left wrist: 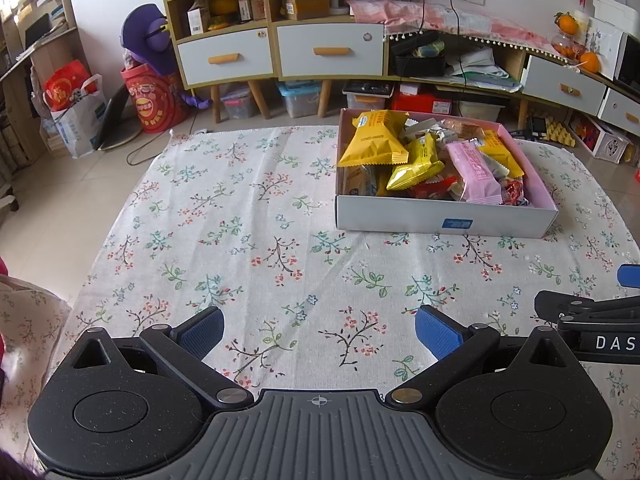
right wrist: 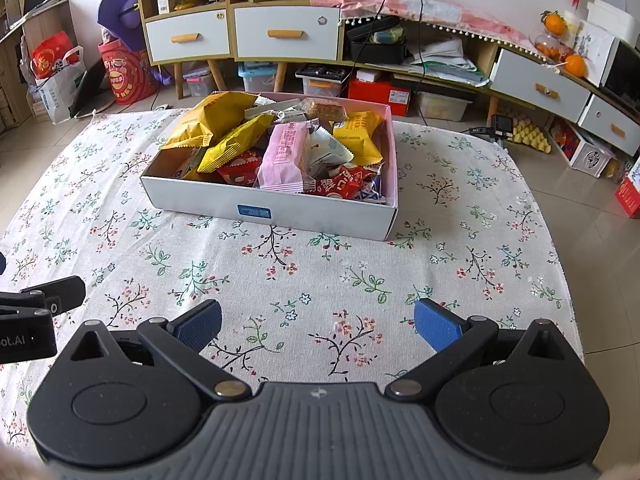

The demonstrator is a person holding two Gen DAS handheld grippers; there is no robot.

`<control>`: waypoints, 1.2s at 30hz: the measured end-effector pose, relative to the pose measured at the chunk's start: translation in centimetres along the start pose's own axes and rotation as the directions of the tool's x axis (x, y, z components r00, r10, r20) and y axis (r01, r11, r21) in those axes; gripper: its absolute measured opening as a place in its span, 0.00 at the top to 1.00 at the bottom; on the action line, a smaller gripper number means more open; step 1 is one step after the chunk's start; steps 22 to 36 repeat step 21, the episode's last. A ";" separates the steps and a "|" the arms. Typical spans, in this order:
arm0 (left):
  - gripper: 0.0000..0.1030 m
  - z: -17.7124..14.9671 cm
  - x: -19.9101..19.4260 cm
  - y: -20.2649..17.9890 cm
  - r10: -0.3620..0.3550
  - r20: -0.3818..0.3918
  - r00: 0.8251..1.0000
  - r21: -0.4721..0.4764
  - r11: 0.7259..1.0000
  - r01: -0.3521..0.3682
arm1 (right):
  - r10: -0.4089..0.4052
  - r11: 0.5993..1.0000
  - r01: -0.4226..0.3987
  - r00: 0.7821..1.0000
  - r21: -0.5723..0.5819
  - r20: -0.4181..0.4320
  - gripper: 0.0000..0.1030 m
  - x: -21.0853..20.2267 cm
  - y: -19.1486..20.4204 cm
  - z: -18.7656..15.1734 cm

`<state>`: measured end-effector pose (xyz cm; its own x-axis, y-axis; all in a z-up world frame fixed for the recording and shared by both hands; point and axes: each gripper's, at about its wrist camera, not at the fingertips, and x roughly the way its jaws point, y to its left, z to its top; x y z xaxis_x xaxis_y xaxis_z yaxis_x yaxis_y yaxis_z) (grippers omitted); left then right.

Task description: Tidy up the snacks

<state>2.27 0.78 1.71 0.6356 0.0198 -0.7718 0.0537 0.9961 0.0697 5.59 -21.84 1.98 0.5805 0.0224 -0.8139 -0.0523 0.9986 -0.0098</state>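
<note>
- My left gripper (left wrist: 320, 330) hangs low over the floral-print tablecloth (left wrist: 240, 220), its blue-padded fingers (left wrist: 434, 330) spread wide with nothing between them.
- My right gripper (right wrist: 318, 324) sits the same way: fingers wide apart, only bare cloth showing between the blue pads (right wrist: 434, 326).
- The two grippers are side by side; the black body of the right one pokes into the left wrist view at its right edge, and the left one shows at the left edge of the right wrist view.
- The shallow white cardboard box with a pink inside (right wrist: 304, 212) stands on the cloth ahead of both grippers, well apart from them, further toward the right as seen from the left wrist.
- The box is heaped with wrapped snacks: large yellow packets (right wrist: 212, 120) piled at its far left, a pink wrapped bar (right wrist: 284, 156) lying over the middle, red packets (right wrist: 344, 184) near the front wall, and another yellow packet (right wrist: 360, 136) toward the right.
- Beyond the table I see a wooden cabinet with white drawers and orange handles (right wrist: 286, 32).
</note>
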 end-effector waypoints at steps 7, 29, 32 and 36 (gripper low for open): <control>0.00 0.0 0.0 0.0 -0.001 0.000 1.000 -0.001 1.000 0.001 | 0.001 1.000 -0.001 1.000 0.000 -0.001 0.00 0.1 0.0 -0.1; 0.01 0.0 -0.1 0.2 0.001 -0.004 1.000 -0.001 1.000 -0.001 | 0.003 1.000 -0.003 1.000 -0.002 0.002 0.00 0.0 0.1 -0.1; 0.01 0.0 -0.1 0.2 0.001 -0.004 1.000 -0.001 1.000 -0.001 | 0.003 1.000 -0.003 1.000 -0.002 0.002 0.00 0.0 0.1 -0.1; 0.01 0.0 -0.1 0.2 0.001 -0.004 1.000 -0.001 1.000 -0.001 | 0.003 1.000 -0.003 1.000 -0.002 0.002 0.00 0.0 0.1 -0.1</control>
